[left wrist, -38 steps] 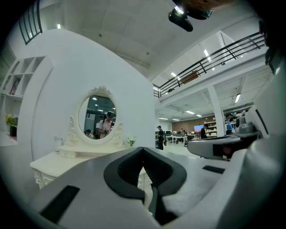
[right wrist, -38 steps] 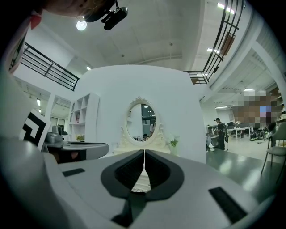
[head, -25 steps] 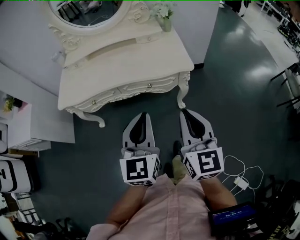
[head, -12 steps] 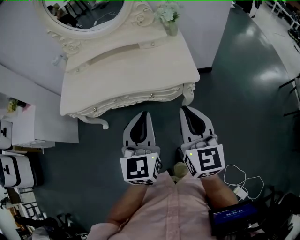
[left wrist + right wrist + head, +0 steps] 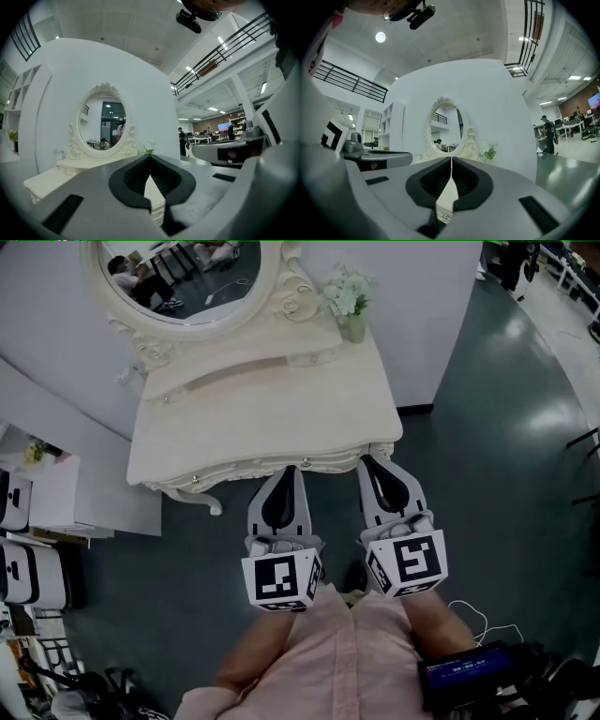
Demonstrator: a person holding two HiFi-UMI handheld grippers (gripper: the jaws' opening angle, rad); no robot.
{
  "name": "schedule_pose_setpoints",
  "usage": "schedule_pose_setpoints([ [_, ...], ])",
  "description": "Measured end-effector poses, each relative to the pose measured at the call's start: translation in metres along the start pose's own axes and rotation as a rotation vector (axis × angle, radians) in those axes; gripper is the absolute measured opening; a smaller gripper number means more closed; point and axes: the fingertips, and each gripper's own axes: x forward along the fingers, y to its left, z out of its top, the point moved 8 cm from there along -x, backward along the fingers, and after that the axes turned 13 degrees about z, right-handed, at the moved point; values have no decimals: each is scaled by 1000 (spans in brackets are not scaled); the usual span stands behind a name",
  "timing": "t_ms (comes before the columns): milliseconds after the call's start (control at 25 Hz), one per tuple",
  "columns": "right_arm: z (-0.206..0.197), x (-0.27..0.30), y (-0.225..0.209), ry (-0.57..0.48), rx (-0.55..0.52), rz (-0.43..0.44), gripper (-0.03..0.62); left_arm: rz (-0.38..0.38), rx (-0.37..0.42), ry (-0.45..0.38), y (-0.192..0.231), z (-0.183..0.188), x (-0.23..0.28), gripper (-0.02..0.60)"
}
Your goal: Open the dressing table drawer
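The cream dressing table [image 5: 262, 418] with an oval mirror [image 5: 183, 277] stands straight ahead. Its carved drawer front [image 5: 234, 468] runs along the near edge, with one small knob [image 5: 194, 478] showing at the left. My left gripper [image 5: 289, 469] and right gripper [image 5: 366, 460] point level at that edge, side by side, tips overlapping the front rim from above. Both are shut with nothing between the fingers. In the right gripper view a knob [image 5: 444, 216] shows low through the gap behind the tips of the right gripper [image 5: 451, 159]. The left gripper [image 5: 150, 156] faces the tabletop [image 5: 47, 176].
A vase of flowers [image 5: 352, 301] stands at the table's back right. A white partition wall [image 5: 56, 362] rises behind, and a low white cabinet [image 5: 56, 493] sits at the left. A white cable [image 5: 487, 620] lies on the dark floor at the right.
Both grippers have moved forward together toward the dressing table. Their tips, earlier short of the table legs, now reach its front edge. Both jaws stayed shut.
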Motion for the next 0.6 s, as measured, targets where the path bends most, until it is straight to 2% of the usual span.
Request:
schedule_pose_setpoints([
  [600, -10, 45, -13, 45, 8, 37, 20, 47, -21, 45, 24, -13, 32, 21],
])
